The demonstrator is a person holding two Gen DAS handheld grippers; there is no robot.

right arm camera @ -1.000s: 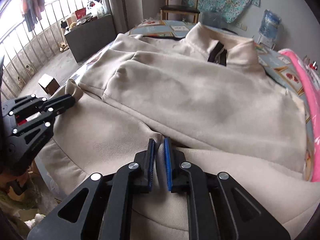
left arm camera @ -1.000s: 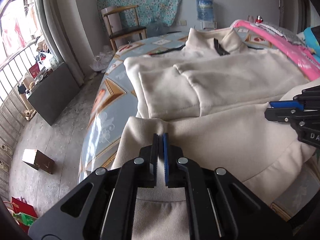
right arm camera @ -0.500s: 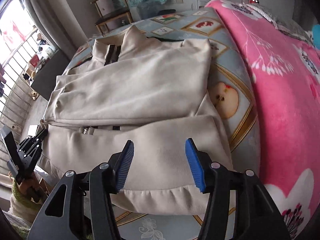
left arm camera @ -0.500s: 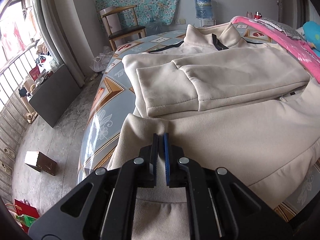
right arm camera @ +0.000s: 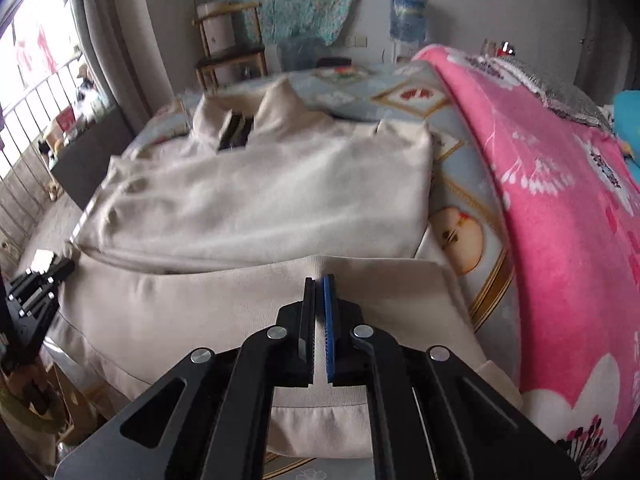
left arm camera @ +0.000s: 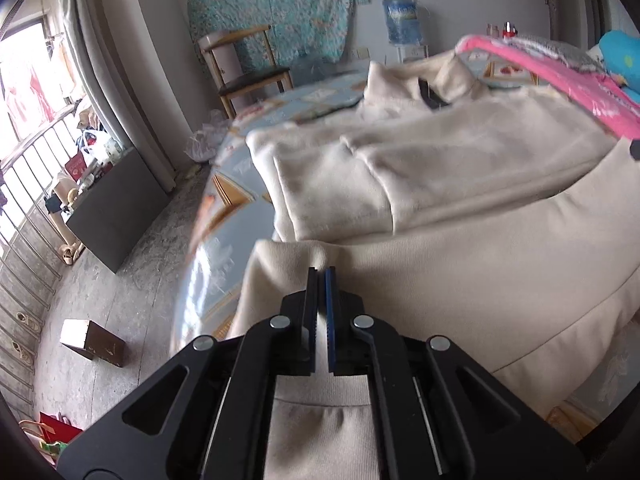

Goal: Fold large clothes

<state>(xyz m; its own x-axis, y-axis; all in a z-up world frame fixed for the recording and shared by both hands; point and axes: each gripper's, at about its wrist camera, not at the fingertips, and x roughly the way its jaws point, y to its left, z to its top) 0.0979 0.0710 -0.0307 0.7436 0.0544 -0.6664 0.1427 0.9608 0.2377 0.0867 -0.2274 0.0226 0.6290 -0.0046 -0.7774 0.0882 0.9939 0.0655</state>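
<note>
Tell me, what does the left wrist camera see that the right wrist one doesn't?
Only the left view shows the box on the floor and the red bag. Only the right view shows the blanket's full spread and the left hand-held gripper from outside. Both share the jacket, the chair and the water jug.

Count: 1 cream jacket (right arm camera: 260,200), 2 tongs: left (left arm camera: 321,276), right (right arm camera: 319,284). 1 pink blanket (right arm camera: 560,220), 1 wooden chair (left arm camera: 248,68), 1 water jug (left arm camera: 402,20), 1 cardboard box (left arm camera: 92,344), 1 floral cloth (left arm camera: 276,8) on wall.
</note>
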